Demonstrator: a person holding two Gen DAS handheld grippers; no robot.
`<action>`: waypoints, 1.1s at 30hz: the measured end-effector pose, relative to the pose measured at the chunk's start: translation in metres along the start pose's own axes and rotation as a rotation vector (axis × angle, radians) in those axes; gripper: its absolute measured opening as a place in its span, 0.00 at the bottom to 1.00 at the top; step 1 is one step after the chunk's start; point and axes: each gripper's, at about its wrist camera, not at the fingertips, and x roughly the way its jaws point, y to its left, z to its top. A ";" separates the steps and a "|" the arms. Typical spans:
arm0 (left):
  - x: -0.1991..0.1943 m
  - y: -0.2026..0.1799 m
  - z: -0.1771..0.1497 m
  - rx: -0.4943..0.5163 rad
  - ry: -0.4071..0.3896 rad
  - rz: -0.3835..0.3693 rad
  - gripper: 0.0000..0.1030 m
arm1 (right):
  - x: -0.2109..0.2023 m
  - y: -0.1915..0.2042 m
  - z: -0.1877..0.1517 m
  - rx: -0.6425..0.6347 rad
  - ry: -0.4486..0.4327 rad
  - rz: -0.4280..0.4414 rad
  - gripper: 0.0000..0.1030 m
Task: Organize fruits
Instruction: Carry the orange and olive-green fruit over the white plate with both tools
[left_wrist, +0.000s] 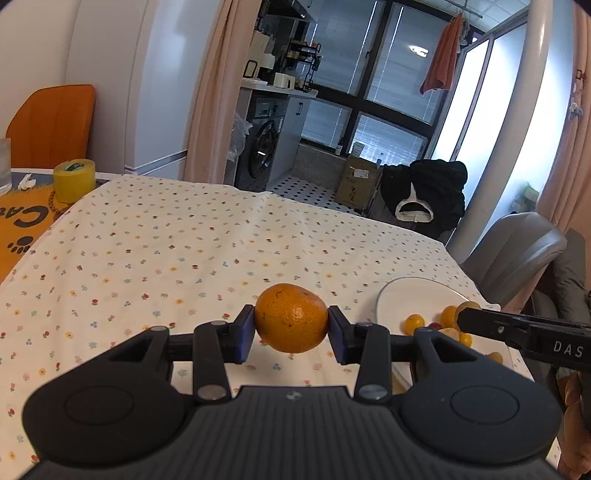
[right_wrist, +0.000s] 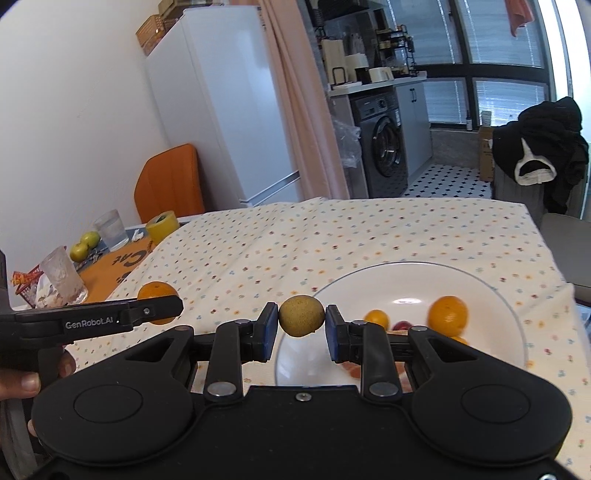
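My left gripper (left_wrist: 291, 325) is shut on a large orange (left_wrist: 291, 317), held above the flowered tablecloth just left of the white plate (left_wrist: 406, 295). In the right wrist view that same orange (right_wrist: 157, 291) peeks out behind the left gripper's finger. My right gripper (right_wrist: 301, 325) is shut on a small brownish-green round fruit (right_wrist: 301, 315), hovering over the left rim of the plate (right_wrist: 369, 280). On the plate lie a mandarin (right_wrist: 447, 315), a smaller orange fruit (right_wrist: 376, 318), a red fruit (right_wrist: 402, 325) and peeled orange pieces partly hidden by my fingers.
At the table's far left stand a yellow tape roll (right_wrist: 162, 226), two glasses (right_wrist: 110, 229), two green apples (right_wrist: 85, 245) and a snack packet. An orange chair (right_wrist: 168, 181) and a fridge are behind. A grey chair (left_wrist: 517, 251) stands to the right.
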 end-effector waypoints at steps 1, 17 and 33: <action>-0.001 -0.003 0.000 0.002 -0.001 -0.002 0.39 | -0.003 -0.002 0.000 0.002 -0.005 -0.003 0.25; -0.003 -0.048 -0.005 0.066 -0.008 -0.062 0.39 | -0.036 -0.038 -0.005 0.055 -0.057 -0.062 0.25; 0.017 -0.082 -0.015 0.112 0.036 -0.117 0.39 | -0.036 -0.075 -0.015 0.120 -0.057 -0.102 0.25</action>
